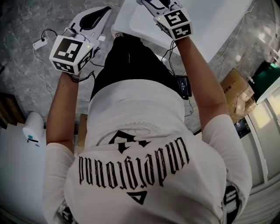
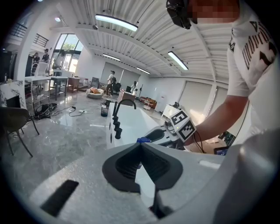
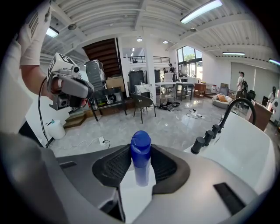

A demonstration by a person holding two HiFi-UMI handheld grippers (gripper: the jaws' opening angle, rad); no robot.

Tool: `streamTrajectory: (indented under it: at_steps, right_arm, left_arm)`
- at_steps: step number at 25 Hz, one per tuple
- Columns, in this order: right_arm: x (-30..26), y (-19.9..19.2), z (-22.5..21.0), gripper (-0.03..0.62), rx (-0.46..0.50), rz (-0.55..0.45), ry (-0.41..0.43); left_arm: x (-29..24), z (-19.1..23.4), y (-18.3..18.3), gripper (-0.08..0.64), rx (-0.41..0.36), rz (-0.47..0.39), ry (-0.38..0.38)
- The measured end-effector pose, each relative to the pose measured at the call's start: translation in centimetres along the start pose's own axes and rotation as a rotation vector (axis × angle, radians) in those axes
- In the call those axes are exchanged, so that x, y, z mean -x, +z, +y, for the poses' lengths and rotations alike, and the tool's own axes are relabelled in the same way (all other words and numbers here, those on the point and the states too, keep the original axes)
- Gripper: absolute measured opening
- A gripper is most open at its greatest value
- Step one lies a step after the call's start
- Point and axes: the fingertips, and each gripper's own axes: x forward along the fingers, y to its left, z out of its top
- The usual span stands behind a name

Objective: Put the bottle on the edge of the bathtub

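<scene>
A small bottle with a blue cap (image 3: 141, 154) stands upright between the jaws of my right gripper (image 3: 141, 148). The pads sit against both its sides, so the gripper is shut on it. White tub surface shows just under the bottle. In the head view the right gripper (image 1: 158, 3) reaches over the white bathtub (image 1: 140, 24), and the bottle is hidden there. The left gripper view shows the blue cap (image 2: 143, 140) at the tub's edge beside the right gripper (image 2: 154, 134). My left gripper (image 2: 141, 145) is held off to the left over the floor (image 1: 104, 10), its pad tips together and nothing in them.
A black arched faucet (image 3: 232, 109) and black knobs (image 3: 205, 139) stand along the tub's rim (image 3: 245, 144). On the marble floor lie a power strip (image 1: 39, 43), cardboard boxes (image 1: 236, 89) and a white container (image 1: 33, 127). A chair (image 3: 142, 103) stands farther off.
</scene>
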Motion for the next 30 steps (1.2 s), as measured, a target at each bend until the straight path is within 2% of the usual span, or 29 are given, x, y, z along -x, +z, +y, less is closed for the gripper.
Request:
streamTrajectory:
  at_steps: [15,30]
  right_arm:
    - [-3.3,-2.3,-1.1,0.144,0.034,0.041,0.005]
    - [-4.9,-4.3,-0.7,0.143,0.092,0.089,-0.002]
  left_arm:
    - [-2.9,1.0,-2.5,0.014,0.012,0.055,-0.008]
    - [-3.1,0.8,-3.8,0.014,0.038,0.07,-0.007]
